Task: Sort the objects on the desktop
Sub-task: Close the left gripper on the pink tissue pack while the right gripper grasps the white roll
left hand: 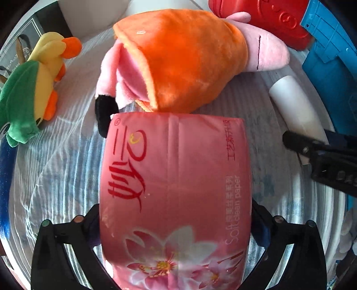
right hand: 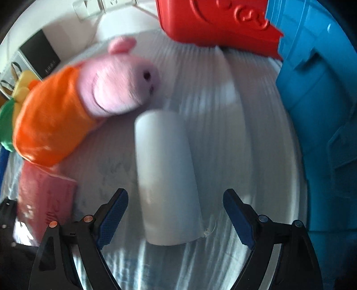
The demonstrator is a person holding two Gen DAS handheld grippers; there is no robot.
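Observation:
My left gripper [left hand: 176,225] is shut on a pink tissue pack [left hand: 176,189] with red lettering and flowers; it also shows in the right wrist view [right hand: 44,200]. A pink pig plush in an orange dress [left hand: 178,62] lies just beyond the pack and shows again at the left of the right wrist view [right hand: 89,100]. A white cylinder [right hand: 165,178] lies on the cloth between the open fingers of my right gripper [right hand: 176,209], apart from both pads. The cylinder [left hand: 294,104] and the right gripper [left hand: 321,158] also show at the right of the left wrist view.
A yellow and green plush toy [left hand: 33,87] lies at the left. A red bin [right hand: 214,20] and a blue bin [right hand: 319,100] stand at the back right. A pale striped cloth [left hand: 67,156] covers the surface. A dark box [right hand: 40,53] stands at the far left.

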